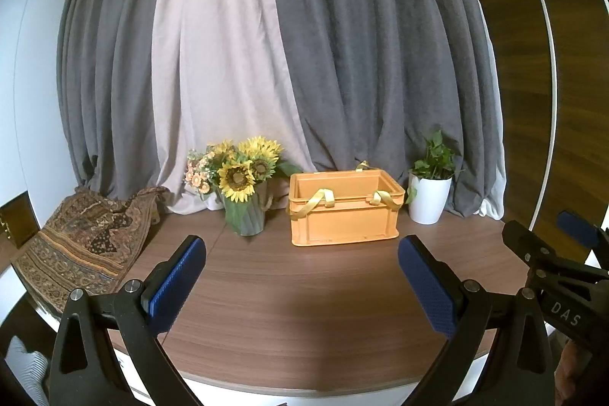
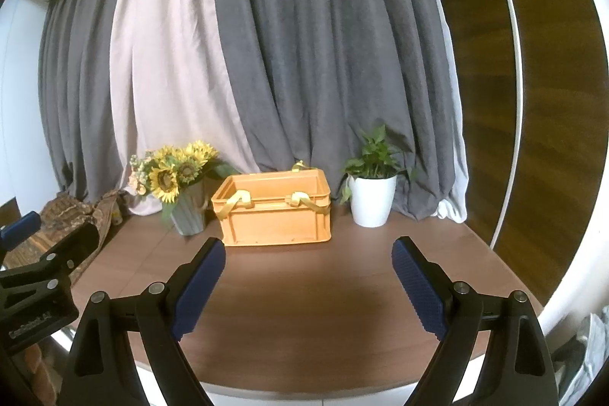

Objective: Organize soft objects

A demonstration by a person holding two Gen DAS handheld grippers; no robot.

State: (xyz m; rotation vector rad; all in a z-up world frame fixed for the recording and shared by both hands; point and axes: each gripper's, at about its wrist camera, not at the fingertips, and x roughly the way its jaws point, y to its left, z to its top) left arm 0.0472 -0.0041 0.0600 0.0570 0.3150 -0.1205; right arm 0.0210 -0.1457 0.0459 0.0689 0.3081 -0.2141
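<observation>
While both my grippers hover over the table (image 1: 289, 299), my left gripper (image 1: 300, 288) and my right gripper (image 2: 308, 288) stand wide apart with nothing between their blue pads. The patterned cloth (image 1: 83, 238) lies crumpled at the table's far left, well apart from the orange crate (image 2: 274, 210), which sits between the sunflowers (image 2: 171, 174) and the potted plant (image 2: 371, 185).

orange crate (image 2: 276, 215), sunflowers (image 2: 175, 170), potted plant (image 2: 371, 185)

Orange crate (image 1: 344, 212), paisley-ish brown cloth (image 1: 82, 246)
</observation>
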